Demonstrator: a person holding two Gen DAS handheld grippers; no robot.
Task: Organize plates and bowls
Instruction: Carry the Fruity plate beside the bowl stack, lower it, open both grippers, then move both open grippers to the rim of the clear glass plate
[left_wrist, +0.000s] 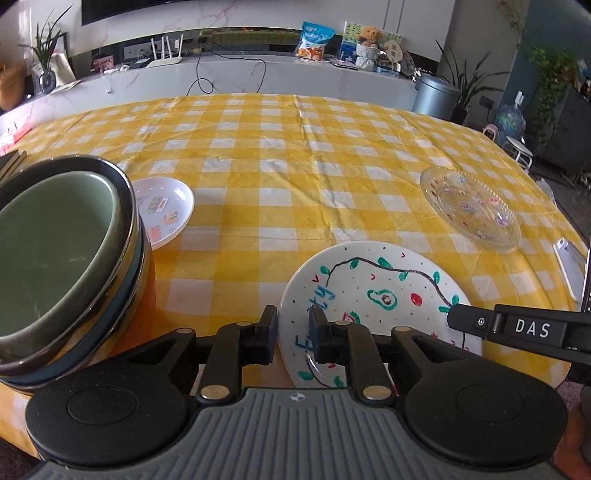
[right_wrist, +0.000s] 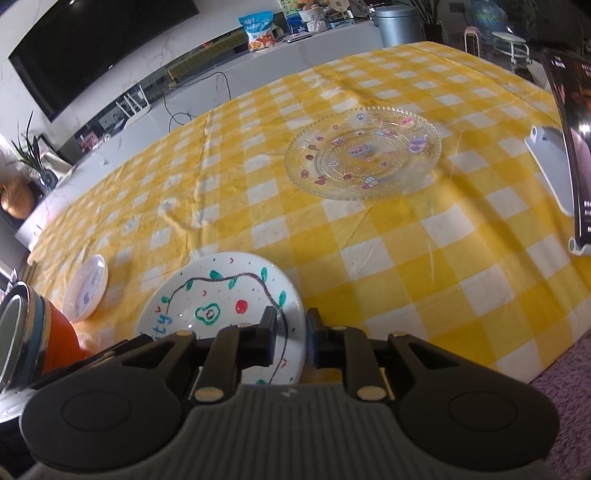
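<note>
Painted plate (left_wrist: 380, 295) at tabletop (left_wrist: 258, 147) near edge; left hand-held gripper (left_wrist: 293, 330) and right hand-held gripper (right_wrist: 291, 332) each straddle its rim, narrowly parted, contact unclear. Stacked bowls (left_wrist: 55, 258) near-left corner; sticker plate (left_wrist: 166, 206) beside; glass plate (right_wrist: 364, 151) right; middle and far side bare.

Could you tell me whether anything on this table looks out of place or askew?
The avocado plate seems tipped rather than flat, with the left gripper and right gripper each astride its rim. The bowl stack sits at the table's near corner. Nothing looks spilled or broken.
</note>
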